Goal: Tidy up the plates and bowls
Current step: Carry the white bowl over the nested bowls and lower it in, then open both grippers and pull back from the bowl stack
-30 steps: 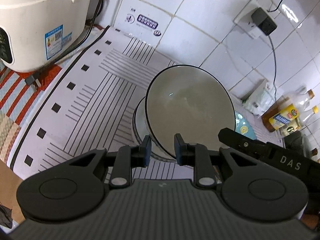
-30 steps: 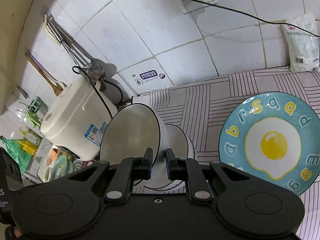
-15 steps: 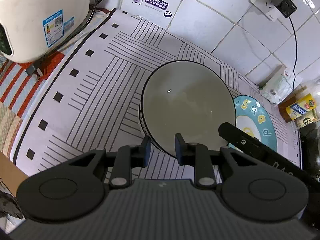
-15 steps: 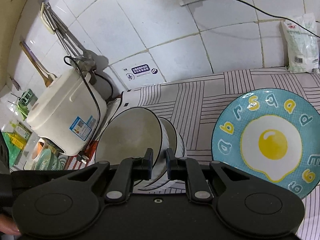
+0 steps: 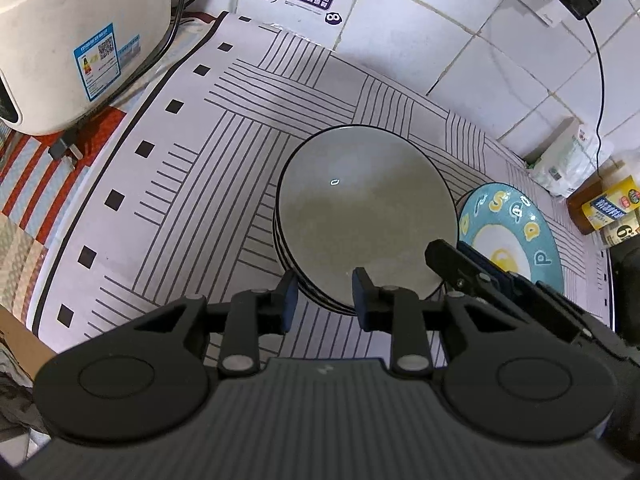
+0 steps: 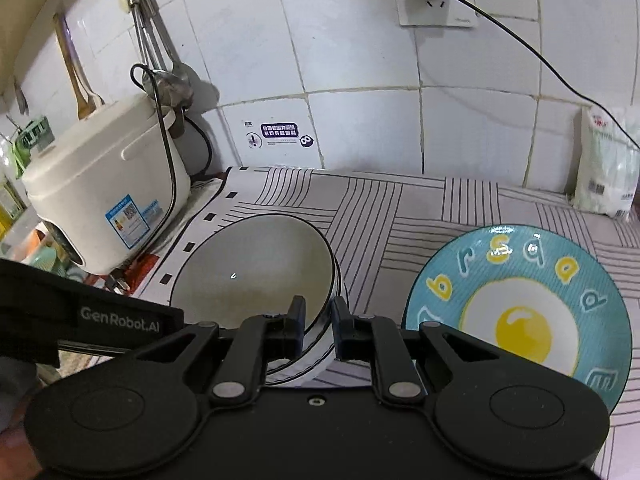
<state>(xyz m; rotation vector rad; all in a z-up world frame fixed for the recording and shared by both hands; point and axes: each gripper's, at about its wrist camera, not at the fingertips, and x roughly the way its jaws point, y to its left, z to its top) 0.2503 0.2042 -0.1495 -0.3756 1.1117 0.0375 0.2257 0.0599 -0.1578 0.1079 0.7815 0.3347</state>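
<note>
The white black-rimmed ceramic bowl [image 5: 366, 208] sits nested in its twin bowl [image 6: 316, 360]. The right gripper [image 6: 318, 318] pinches the rim at 4 o'clock to steady it, and the left gripper [image 5: 322, 300], jaws just opening, loosely straddles the rim at 6 o'clock

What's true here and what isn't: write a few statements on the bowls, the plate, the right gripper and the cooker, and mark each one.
1. The white bowl sits nested in another bowl. True.
2. The right gripper has its fingers shut on that bowl's rim. True.
3. The blue plate lies on top of the bowls. False: it lies on the striped mat, beside them.
4. The rice cooker has its lid open. False: the lid is closed.
</note>
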